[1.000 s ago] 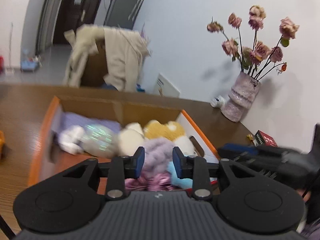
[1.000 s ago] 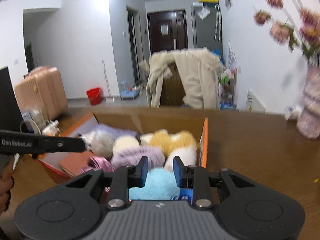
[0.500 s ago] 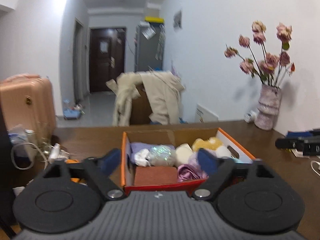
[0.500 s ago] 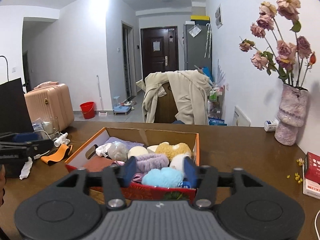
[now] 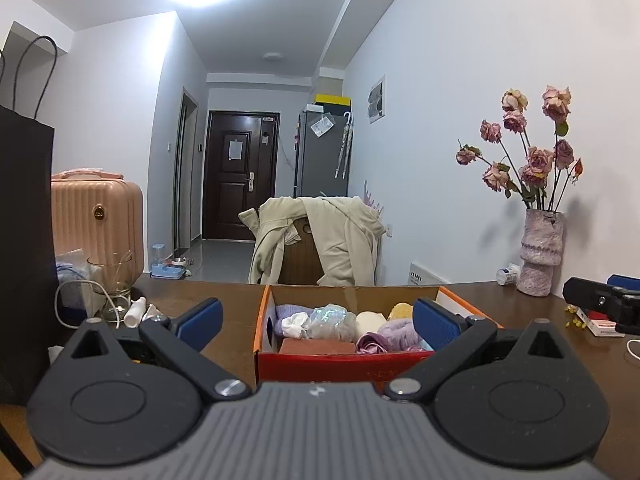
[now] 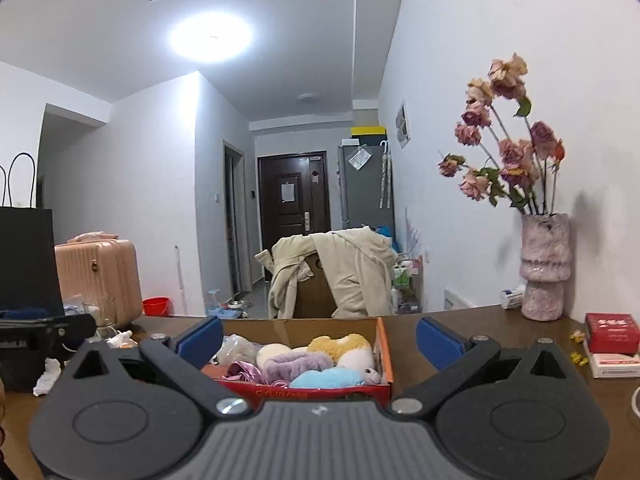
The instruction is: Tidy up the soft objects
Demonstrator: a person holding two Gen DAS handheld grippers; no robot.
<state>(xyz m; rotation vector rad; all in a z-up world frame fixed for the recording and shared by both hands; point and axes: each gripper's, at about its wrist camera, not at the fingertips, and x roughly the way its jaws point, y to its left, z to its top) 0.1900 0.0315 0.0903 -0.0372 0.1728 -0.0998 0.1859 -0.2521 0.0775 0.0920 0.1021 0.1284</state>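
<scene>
Both grippers hang back from the orange cardboard box (image 5: 464,303) on the brown table (image 6: 472,332), nothing between the pads. The left gripper (image 5: 316,319) has its jaws spread wide, having just been opening; the right gripper (image 6: 318,334) likewise, jaws just been opening and empty. All the soft objects sit inside the box: a light-blue plush (image 6: 326,378) at the near wall, a lavender fuzzy band (image 6: 296,362) just behind it, a yellow plush (image 6: 340,345) toward the far right corner, a cream round puff (image 6: 272,354) near the middle, a shiny pink-purple cloth (image 6: 242,371) at the near wall, a translucent crinkly bundle (image 5: 330,320) and a white crumpled cloth (image 5: 294,325) toward the left wall. Judgement: everything looks light and compressible, so pads will sink in before they bite (deep closure likely needed). The satin-like cloth probably slips; take it at a bunched fold. Plush pieces are best pinched across the thickest mid-body, not at a trailing edge. The crinkly bundle may deform and spring back. Items lie touching one another, so lifting one could drag a neighbour over the box rim. A vase of dried roses (image 6: 544,268) stands well behind the box to the right.
</scene>
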